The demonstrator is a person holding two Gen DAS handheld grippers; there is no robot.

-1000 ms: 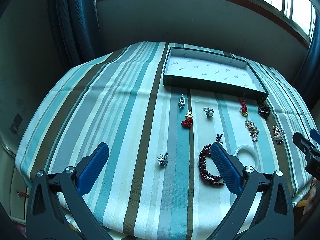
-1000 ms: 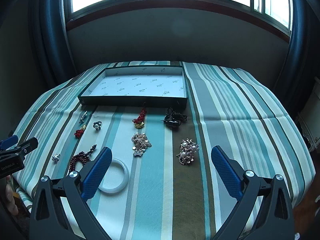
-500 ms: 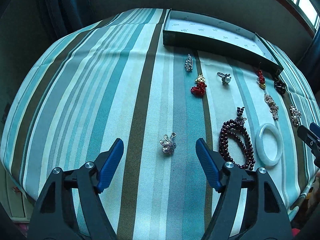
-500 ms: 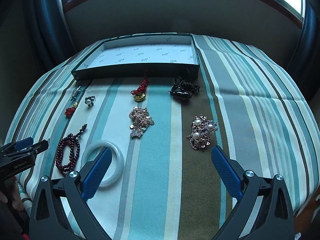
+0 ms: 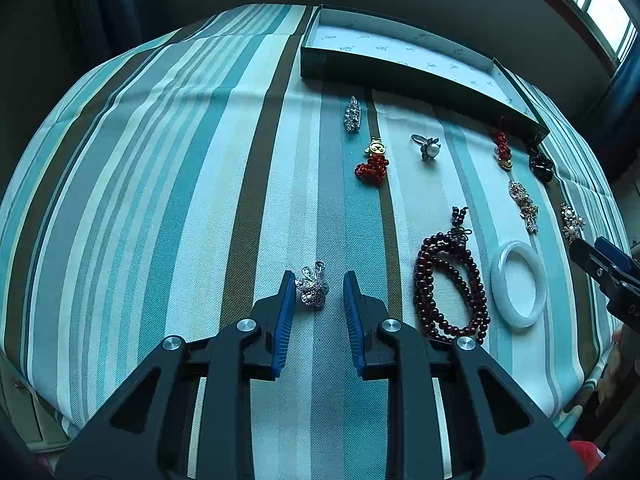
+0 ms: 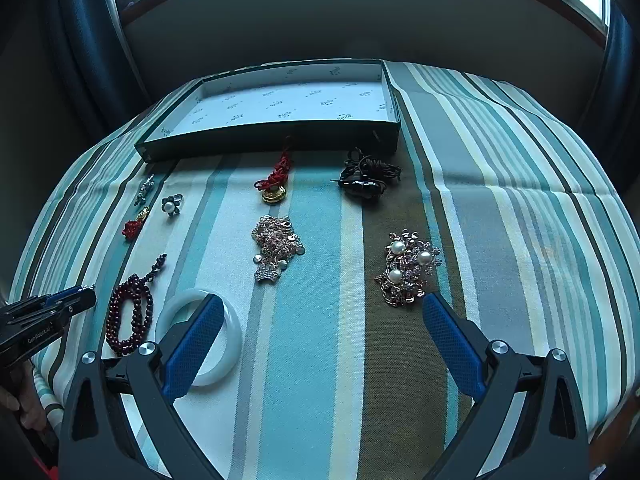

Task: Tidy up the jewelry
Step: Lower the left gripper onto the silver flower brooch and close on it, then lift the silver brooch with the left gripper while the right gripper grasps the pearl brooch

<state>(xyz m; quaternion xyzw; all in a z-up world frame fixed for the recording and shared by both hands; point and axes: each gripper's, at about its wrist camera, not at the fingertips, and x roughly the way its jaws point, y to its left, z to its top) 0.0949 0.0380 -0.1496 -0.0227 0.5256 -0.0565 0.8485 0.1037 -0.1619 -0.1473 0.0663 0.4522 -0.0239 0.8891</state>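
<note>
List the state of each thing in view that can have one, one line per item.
Box: open, no jewelry inside.
Left tool: jaws just been closing, narrow gap left, around the silver flower pendant; right pad not touching it.
Right tool: jaws wide open, holding nothing, low over the cloth.
White bangle: flat on the cloth, partly behind the right tool's finger.
Bead bracelet: loose loops, flat.
Pearl brooch: flat, untouched.

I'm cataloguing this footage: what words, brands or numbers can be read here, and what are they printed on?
"GenROBOT.AI", last letters uncertain: white lettering on the side of the left gripper, seen in the right wrist view.
Small repeated dark marks on the white lining of the box: too small to read.
Nothing else carries legible text.
</note>
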